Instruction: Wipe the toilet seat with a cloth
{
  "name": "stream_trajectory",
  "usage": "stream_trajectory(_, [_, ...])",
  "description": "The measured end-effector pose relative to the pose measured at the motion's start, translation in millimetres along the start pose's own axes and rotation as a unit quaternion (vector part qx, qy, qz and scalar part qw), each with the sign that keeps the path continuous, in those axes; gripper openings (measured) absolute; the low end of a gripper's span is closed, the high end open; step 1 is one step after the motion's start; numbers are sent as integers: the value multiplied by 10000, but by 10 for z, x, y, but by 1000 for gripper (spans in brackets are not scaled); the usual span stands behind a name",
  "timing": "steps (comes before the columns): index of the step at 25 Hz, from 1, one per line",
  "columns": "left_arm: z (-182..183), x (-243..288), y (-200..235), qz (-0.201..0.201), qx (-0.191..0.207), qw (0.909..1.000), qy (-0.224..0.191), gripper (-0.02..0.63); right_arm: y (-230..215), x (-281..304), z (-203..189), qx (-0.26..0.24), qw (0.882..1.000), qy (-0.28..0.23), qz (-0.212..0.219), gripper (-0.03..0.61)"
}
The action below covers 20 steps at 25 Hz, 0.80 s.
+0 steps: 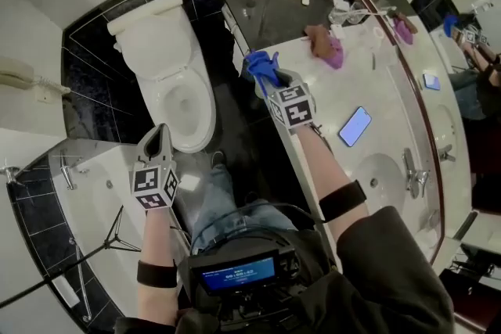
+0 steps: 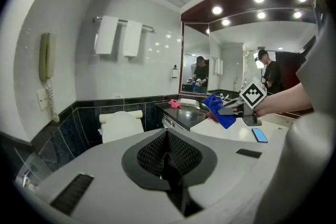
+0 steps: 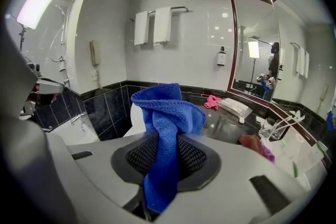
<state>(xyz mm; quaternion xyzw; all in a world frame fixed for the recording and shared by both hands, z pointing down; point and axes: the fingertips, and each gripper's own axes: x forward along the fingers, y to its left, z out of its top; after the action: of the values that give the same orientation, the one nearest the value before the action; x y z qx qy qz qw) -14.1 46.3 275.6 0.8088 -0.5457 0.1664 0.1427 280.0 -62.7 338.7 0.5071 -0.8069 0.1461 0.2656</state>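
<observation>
Blue, nubby cloth [image 3: 167, 128] hangs bunched and folded from the right gripper [image 1: 268, 80], whose jaws pinch it. It is over the left edge of the white counter [image 1: 376, 82], right of the toilet [image 1: 160, 51] and well apart from its seat [image 1: 156, 102]. Left gripper [image 1: 160, 135] has its jaws closed together with nothing in them, by the bowl's near rim. Sink [image 1: 381, 177] sits nearer in the counter, with a phone [image 1: 355, 126] just beyond it. Glasses [image 3: 269, 127] stand farther back. Print on the chest screen [image 1: 232, 273] is too small to read.
</observation>
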Motion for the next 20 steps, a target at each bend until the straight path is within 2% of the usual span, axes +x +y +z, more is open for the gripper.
stream_trajectory(8, [139, 908, 179, -364, 172, 9987, 306, 0, -903, 897, -11, 90, 9971, 579, -482, 127])
stream_trajectory(14, [68, 1294, 354, -473, 227, 9973, 510, 0, -1155, 1518, -108, 117, 9936, 998, -516, 137])
stream_trajectory(20, [-40, 1467, 555, -403, 117, 9969, 666, 0, -1339, 1930, -317, 33, 9872, 1469, -622, 153])
